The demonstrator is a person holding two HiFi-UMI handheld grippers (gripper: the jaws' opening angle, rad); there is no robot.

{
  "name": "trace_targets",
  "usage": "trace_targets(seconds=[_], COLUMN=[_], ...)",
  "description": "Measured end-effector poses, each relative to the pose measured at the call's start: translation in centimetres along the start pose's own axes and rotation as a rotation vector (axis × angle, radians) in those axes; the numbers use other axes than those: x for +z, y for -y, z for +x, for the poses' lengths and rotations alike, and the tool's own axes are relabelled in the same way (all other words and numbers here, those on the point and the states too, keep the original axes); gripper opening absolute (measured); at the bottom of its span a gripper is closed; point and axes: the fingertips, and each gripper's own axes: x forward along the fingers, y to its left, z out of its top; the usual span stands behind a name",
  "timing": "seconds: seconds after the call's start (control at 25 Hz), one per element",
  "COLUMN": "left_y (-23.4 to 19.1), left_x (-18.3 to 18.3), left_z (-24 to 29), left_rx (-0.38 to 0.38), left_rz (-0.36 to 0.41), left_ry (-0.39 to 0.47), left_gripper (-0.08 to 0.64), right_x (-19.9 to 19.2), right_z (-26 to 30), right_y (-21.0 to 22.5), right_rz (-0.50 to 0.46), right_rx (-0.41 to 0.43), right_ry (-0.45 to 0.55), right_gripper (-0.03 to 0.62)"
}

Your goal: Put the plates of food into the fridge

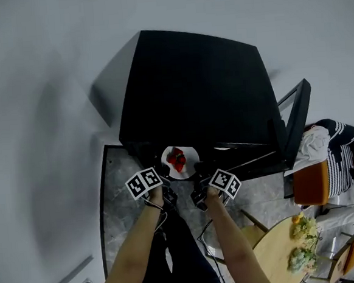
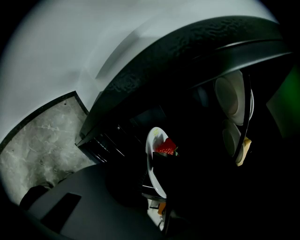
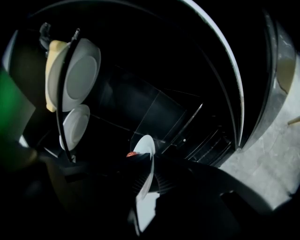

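Observation:
A white plate (image 1: 180, 162) with red strawberries (image 1: 177, 159) hangs at the open front of the black fridge (image 1: 191, 88). My left gripper (image 1: 167, 182) is shut on its left rim and my right gripper (image 1: 198, 184) on its right rim. In the left gripper view the plate (image 2: 151, 161) is seen edge-on with a strawberry (image 2: 166, 147) on it, its near rim between the dark jaws of my left gripper (image 2: 155, 188). The right gripper view shows the plate (image 3: 146, 149) edge-on too, pinched by my right gripper (image 3: 144, 182). The fridge interior is dark.
The fridge door (image 1: 295, 128) stands open to the right; its rack holds white dishes (image 3: 77, 75) and something yellow (image 3: 54, 51). A round wooden table (image 1: 277, 246) with plates of food (image 1: 302, 225) is at the lower right. An orange chair (image 1: 311, 185) with striped cloth (image 1: 338, 140) is beside it.

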Motion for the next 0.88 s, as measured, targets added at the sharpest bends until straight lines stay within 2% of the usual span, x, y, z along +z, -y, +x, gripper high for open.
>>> trace_targets(seconds=[0.56,0.72,0.88], left_y=[-0.3,-0.6,-0.3], left_x=[0.4,0.6,0.8], left_z=[2.0,2.3,2.3], left_rx=[0.029,0.029,0.039], left_rz=[-0.006,-0.066,-0.062], left_ry=[-0.004,0.013,0.017], left_gripper=[0.041,0.041,0.041], right_x=[1.1,1.1,1.3], right_z=[2.1,2.5,1.2], right_y=[1.0,0.8,0.8], right_rz=[-0.095,-0.197,-0.382], right_rx=[-0.055,-0.090,-0.186], right_ry=[-0.045,-0.056,-0.026], right_gripper=[0.034,0.038,0.084])
